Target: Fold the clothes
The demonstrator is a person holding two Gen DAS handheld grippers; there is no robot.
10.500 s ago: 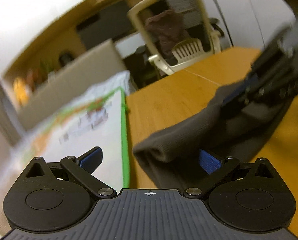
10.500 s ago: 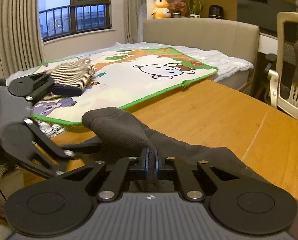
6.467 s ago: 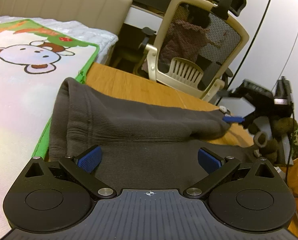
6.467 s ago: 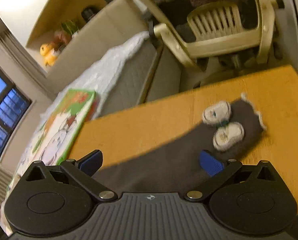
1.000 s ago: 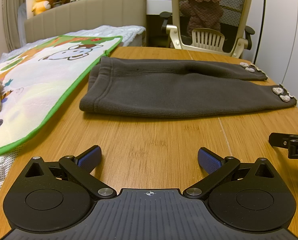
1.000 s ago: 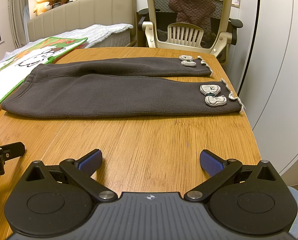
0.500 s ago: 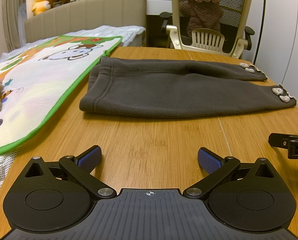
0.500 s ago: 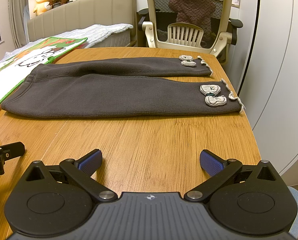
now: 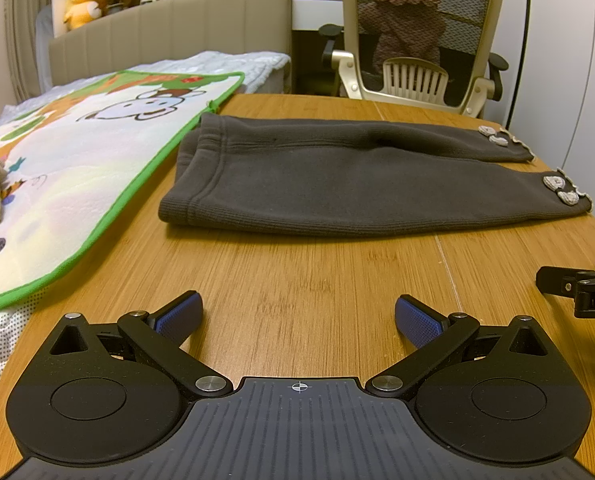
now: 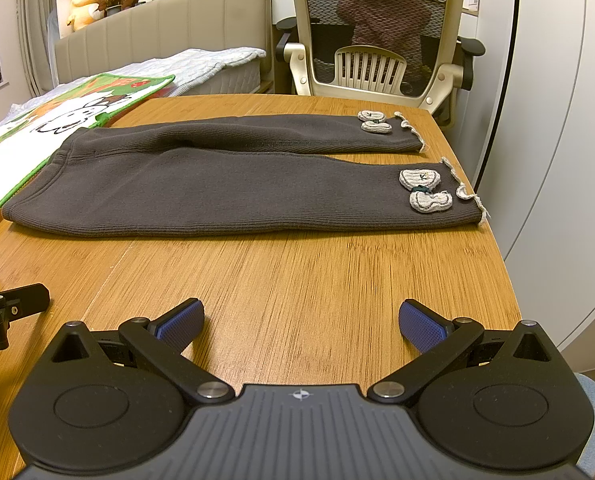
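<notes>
Dark grey knit trousers lie flat across the wooden table, waistband to the left, both legs stretched right. Pale patches sit near the frilled cuffs. My left gripper is open over bare wood, well short of the trousers' near edge. My right gripper is open too, also on the near side with nothing between its fingers. Each gripper's tip shows at the edge of the other's view: the right one, the left one.
A cartoon-print mat with a green border lies over the table's left end and the bed. A mesh office chair stands behind the table. The table's right edge drops off beside white cabinet doors.
Over the last second nothing has moved. Ten seconds ago the right gripper held the bunched trousers; since then they were spread flat and both grippers drew back.
</notes>
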